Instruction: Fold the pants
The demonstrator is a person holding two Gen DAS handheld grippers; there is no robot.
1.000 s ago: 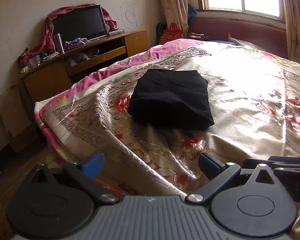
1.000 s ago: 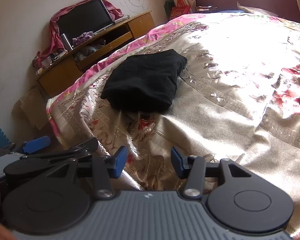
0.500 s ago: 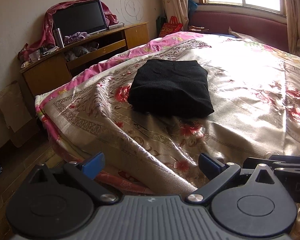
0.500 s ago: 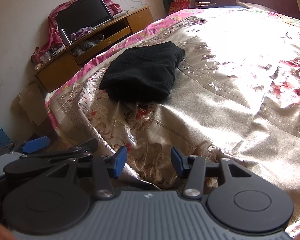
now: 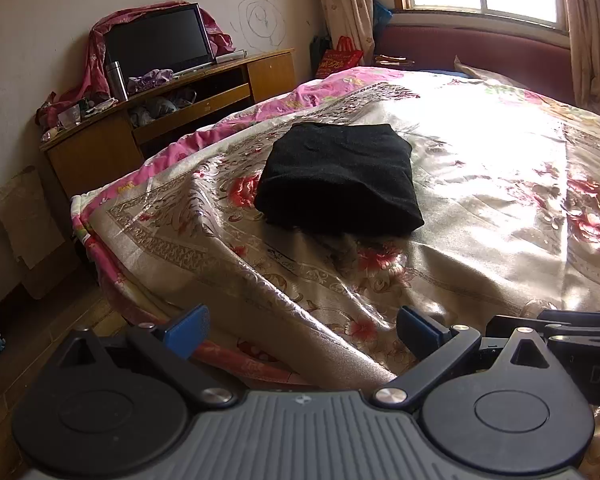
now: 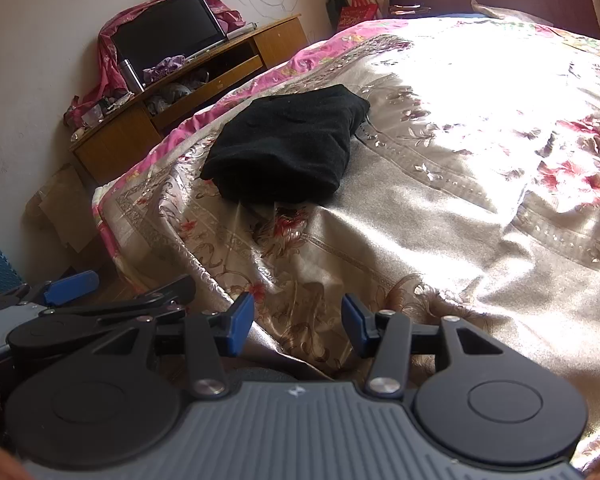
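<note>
Bedding (image 5: 480,208) of shiny floral satin is spread across most of both views, and it serves as the folding surface. Black pants (image 5: 340,180) are laid on it as a compact folded bundle near the pink-edged side, well apart from both tools, so the fold is judged finished. Beyond the bed, a wooden cabinet (image 5: 160,120) is seen against the wall. Nearest the cameras, the left gripper (image 5: 300,330) is held wide open and empty, and the right gripper (image 6: 298,320) is held partly open, nothing being gripped.
</note>
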